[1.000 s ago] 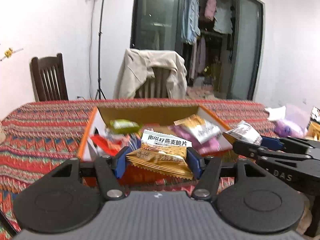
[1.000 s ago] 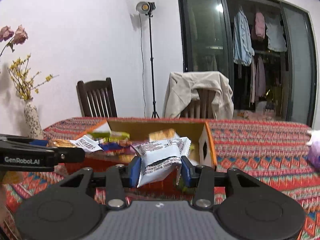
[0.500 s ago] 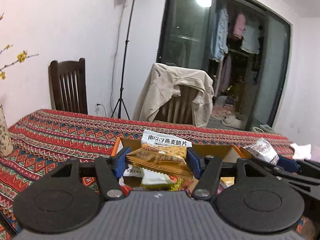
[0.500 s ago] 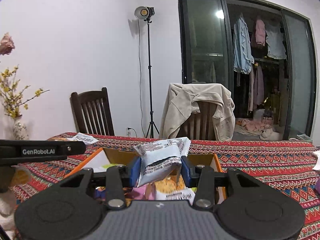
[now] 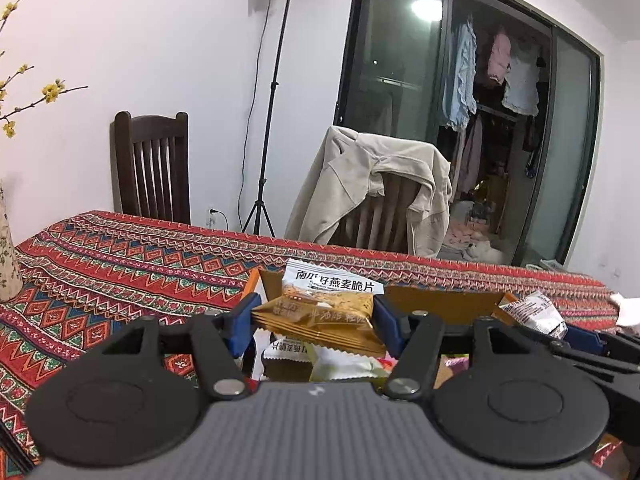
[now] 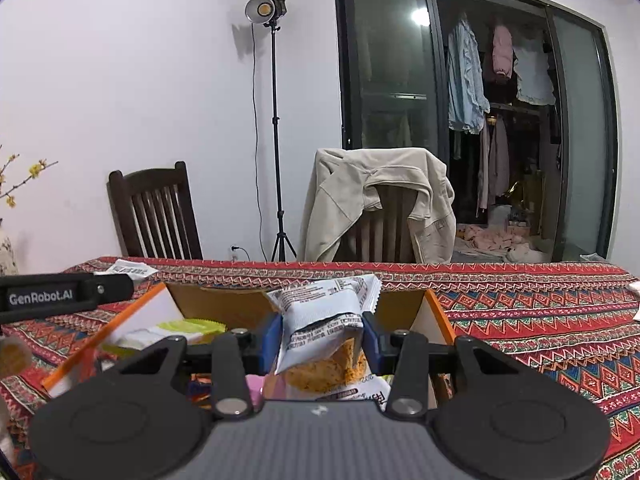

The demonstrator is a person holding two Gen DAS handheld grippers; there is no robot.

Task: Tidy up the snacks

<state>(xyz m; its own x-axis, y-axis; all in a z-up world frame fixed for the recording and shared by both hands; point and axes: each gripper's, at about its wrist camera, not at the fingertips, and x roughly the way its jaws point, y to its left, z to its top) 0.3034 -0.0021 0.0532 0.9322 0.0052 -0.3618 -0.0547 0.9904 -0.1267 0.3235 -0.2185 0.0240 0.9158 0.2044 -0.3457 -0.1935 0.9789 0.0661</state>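
Both grippers loaded over the snack box.
My left gripper (image 5: 314, 318) pinches an orange oat-crisp packet (image 5: 320, 316); my right gripper (image 6: 322, 340) clamps a white snack packet (image 6: 324, 320), hiding the cardboard box (image 6: 436, 312) at lower centre.

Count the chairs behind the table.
2: a bare dark chair at left, and a chair draped with a beige jacket at centre. Others may be hidden.

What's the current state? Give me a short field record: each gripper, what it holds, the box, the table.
left gripper: shut on orange snack packet
right gripper: shut on white snack packet
position: both packets held above the cardboard box
box contents: several snack packets, including a yellow-green packet
table: covered with a red patterned cloth
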